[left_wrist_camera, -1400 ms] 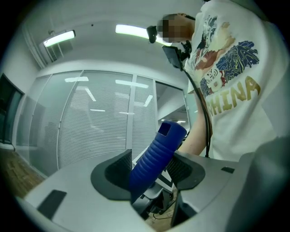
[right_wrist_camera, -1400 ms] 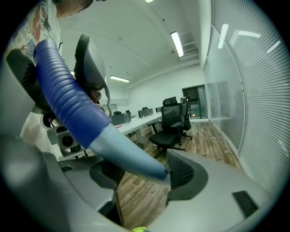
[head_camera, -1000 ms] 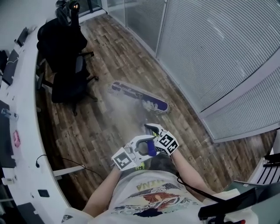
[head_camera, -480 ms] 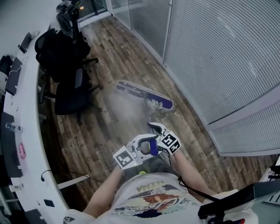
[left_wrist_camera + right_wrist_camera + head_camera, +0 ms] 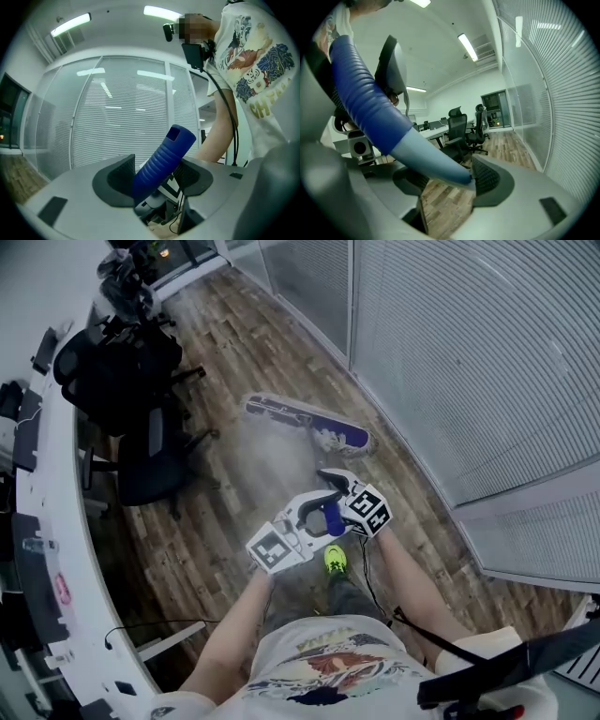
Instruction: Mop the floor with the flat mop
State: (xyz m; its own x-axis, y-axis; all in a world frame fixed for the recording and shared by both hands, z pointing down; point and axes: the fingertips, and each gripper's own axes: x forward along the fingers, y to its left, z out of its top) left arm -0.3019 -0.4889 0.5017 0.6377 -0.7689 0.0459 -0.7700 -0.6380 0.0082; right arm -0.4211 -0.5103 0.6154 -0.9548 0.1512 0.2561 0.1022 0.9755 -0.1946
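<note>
Wood-plank floor [image 5: 211,521] runs between a curved white tabletop [image 5: 42,549] and a glass wall with blinds [image 5: 469,362].

From the head view, the mop head [image 5: 305,423] lies flat on the planks, out ahead of both pairs of fingers and close to the glass wall. The left gripper [image 5: 314,519] and the right gripper [image 5: 336,486] sit close together on the mop's handle, the right one nearer the mop head. Black office chairs [image 5: 131,390] stand off to the left of the fingers, by the tabletop. A bright green shoe [image 5: 335,559] shows just behind the grippers.

From the left gripper view, its fingers [image 5: 117,180] are clamped on the blue ribbed grip [image 5: 164,157], which sticks up between them, tilted right. Blinds fill the background beyond them; the person's arm [image 5: 220,131] is to the right.

From the right gripper view, its fingers [image 5: 490,180] are closed on the pale shaft [image 5: 433,164], just below the end of the blue grip. Floor planks and chairs lie beyond the fingertips.
</note>
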